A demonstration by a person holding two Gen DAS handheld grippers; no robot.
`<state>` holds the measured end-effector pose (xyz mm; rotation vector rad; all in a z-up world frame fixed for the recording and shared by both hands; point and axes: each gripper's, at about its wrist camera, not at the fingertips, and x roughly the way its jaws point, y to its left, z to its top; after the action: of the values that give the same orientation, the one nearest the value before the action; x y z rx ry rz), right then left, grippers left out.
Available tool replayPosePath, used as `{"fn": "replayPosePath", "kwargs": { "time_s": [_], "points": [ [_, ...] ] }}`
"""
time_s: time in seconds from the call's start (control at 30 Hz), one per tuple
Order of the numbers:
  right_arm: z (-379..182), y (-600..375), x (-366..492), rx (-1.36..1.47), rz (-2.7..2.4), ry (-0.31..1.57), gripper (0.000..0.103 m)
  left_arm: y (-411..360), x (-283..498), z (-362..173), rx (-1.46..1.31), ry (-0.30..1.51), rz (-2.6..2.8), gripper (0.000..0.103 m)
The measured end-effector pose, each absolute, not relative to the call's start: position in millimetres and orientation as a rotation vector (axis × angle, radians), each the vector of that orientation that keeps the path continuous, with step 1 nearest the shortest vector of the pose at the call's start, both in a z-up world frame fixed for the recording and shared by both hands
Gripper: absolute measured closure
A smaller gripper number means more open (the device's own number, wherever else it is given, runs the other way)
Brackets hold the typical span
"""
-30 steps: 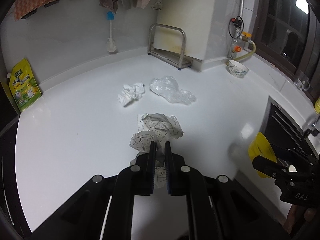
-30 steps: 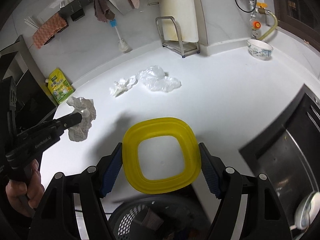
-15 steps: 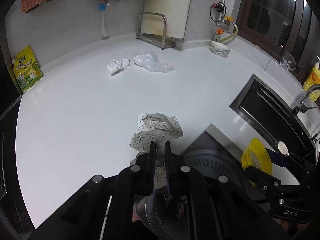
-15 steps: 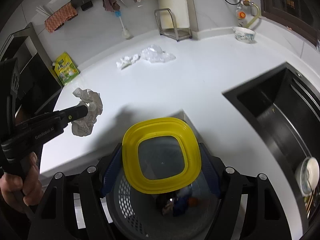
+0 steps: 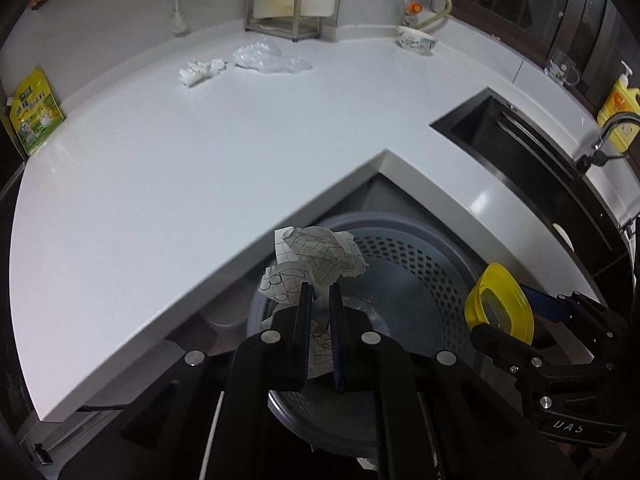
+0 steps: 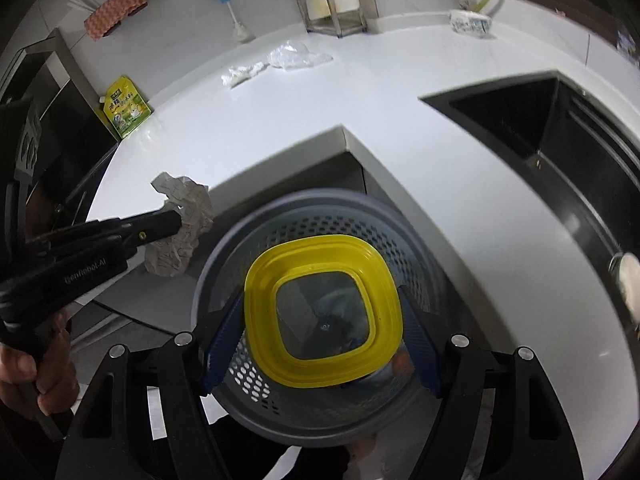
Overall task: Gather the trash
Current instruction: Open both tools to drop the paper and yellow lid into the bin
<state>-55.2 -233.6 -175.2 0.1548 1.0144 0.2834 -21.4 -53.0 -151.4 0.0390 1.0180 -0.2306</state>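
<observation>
Left jaws: I see my left gripper pressed together, pinching the crumpled printed paper; most of the wad bulges out past the fingertips.
Right jaws: my right gripper stands wide, its blue pads clamped on two opposite edges of the yellow-rimmed container.
Bin: the grey perforated bin sits below both pairs of jaws, tucked in the inner corner of the white counter. I see the container straight over its mouth, and the paper over its near-left rim.
Still on the counter: a white tissue wad and a clear plastic wrapper lie just beside each other, well ahead of my jaws, near the back wall.
Sink: the dark sink lies ahead and right of the right jaws.
Hand: a hand grips the left tool's handle.
</observation>
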Motion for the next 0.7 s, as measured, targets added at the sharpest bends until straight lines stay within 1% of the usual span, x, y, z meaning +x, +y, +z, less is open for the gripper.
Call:
{"fn": "replayPosePath", "kwargs": {
  "time_s": [0.43,0.7],
  "points": [
    [-219.7,-235.7,-57.0,0.194,0.256,1.053,0.032,-66.9,-15.5,-202.0,0.063,1.077,-0.208,0.094],
    [-236.1,-237.2,-49.4,0.216,0.267,1.084,0.032,-64.3,-12.2,-214.7,0.058,1.108,-0.19,0.093]
  ]
}}
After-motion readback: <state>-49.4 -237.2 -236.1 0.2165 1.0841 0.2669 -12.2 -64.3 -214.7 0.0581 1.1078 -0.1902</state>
